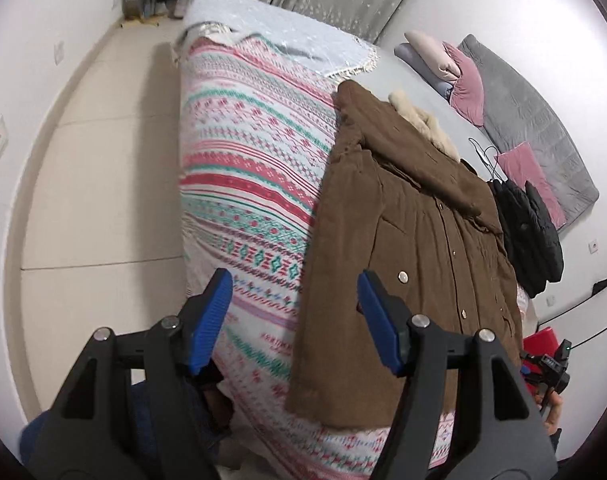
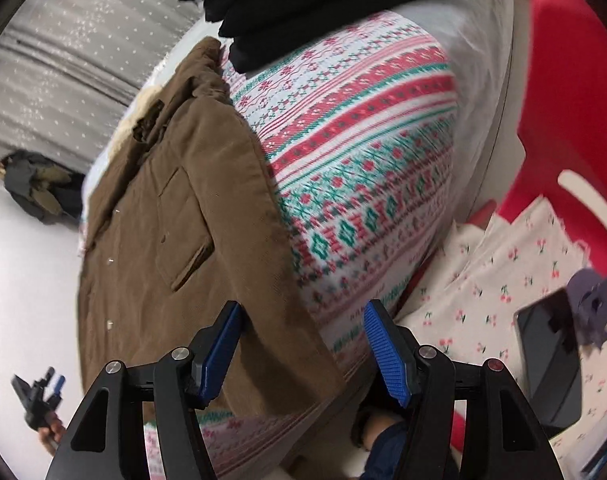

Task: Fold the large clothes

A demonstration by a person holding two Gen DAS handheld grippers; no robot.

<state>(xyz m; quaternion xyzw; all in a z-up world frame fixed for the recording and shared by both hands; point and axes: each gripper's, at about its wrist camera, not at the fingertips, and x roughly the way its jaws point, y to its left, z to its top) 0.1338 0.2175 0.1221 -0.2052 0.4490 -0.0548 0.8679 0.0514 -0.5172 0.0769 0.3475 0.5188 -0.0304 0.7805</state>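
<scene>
Brown corduroy coat point(image 1: 415, 240) lies flat, front up, lengthwise on patterned blanket point(image 1: 247, 184) covering bed; fur collar point(image 1: 419, 120) at far end, hem at near edge. Black garment point(image 1: 531, 232) beside coat's far side. Left gripper point(image 1: 293, 320) hovers over coat's near hem corner, jaws spread, empty. Right gripper point(image 2: 303, 346) hovers over coat's opposite hem edge, jaws spread, empty. Likely next: pinch both hem corners evenly, grasp both layers, lift together toward collar, keeping fold square.
</scene>
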